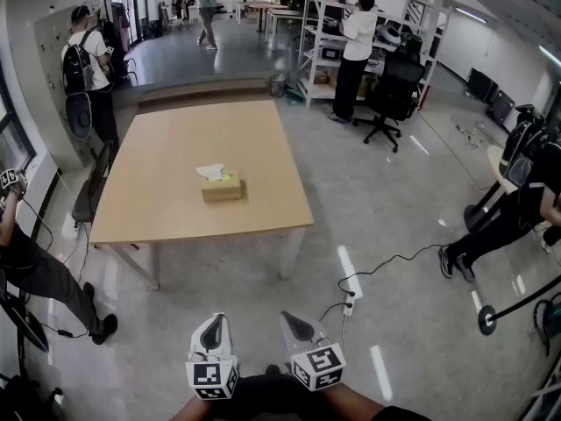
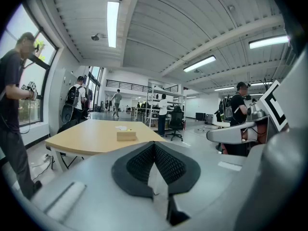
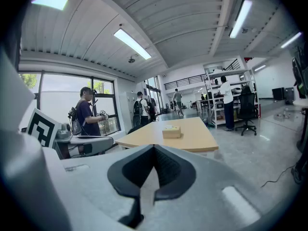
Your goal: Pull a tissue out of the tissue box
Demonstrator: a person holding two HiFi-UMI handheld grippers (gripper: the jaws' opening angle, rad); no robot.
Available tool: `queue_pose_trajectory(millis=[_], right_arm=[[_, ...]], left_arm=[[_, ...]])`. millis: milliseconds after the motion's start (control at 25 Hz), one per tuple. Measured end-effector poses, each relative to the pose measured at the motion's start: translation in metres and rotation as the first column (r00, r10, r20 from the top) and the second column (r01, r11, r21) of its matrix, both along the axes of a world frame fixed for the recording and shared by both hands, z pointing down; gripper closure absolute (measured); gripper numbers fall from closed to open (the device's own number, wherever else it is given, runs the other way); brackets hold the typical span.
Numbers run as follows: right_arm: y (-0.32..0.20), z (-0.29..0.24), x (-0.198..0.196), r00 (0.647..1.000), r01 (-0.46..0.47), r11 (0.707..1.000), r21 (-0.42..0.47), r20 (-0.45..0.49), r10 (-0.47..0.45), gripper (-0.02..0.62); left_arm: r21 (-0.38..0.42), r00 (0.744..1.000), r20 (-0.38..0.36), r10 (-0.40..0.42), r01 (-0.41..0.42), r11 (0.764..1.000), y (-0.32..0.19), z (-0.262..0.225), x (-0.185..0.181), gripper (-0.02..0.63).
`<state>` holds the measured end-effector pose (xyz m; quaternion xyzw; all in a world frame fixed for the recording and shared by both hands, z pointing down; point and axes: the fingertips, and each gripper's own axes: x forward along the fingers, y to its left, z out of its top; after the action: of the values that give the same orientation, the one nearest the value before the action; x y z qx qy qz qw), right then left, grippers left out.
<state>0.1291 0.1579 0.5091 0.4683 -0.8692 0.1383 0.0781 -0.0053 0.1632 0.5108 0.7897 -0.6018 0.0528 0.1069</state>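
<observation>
A tan tissue box (image 1: 222,188) stands near the middle of a light wooden table (image 1: 166,200), with a white tissue (image 1: 210,172) sticking out of its top. Both grippers are low in the head view, well short of the table's near edge and over the floor. My left gripper (image 1: 213,321) is shut with nothing between its jaws, and so is my right gripper (image 1: 294,319). In the left gripper view the box (image 2: 126,135) lies far beyond the closed jaws of the left gripper (image 2: 154,146). The right gripper view shows the box (image 3: 172,132) far ahead of the right gripper (image 3: 154,151).
A dark chair (image 1: 92,191) stands at the table's left side. A person (image 1: 35,266) stands at the left, another sits at the right (image 1: 517,213). A cable and power strip (image 1: 349,303) lie on the floor ahead. Shelves (image 1: 329,33) and an office chair (image 1: 390,95) stand beyond the table.
</observation>
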Motion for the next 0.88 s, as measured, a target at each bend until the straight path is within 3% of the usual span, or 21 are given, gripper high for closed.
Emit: queue_pose_trajectory(millis=[880], right_arm=[[0.004,0.005,0.003,1.000,0.007,0.999,-0.039,0.017,-0.006,0.604]], left_arm=[[-0.006,1.000,-0.006,0.019,-0.019,1.000,-0.002,0.003,0.007,0.588]])
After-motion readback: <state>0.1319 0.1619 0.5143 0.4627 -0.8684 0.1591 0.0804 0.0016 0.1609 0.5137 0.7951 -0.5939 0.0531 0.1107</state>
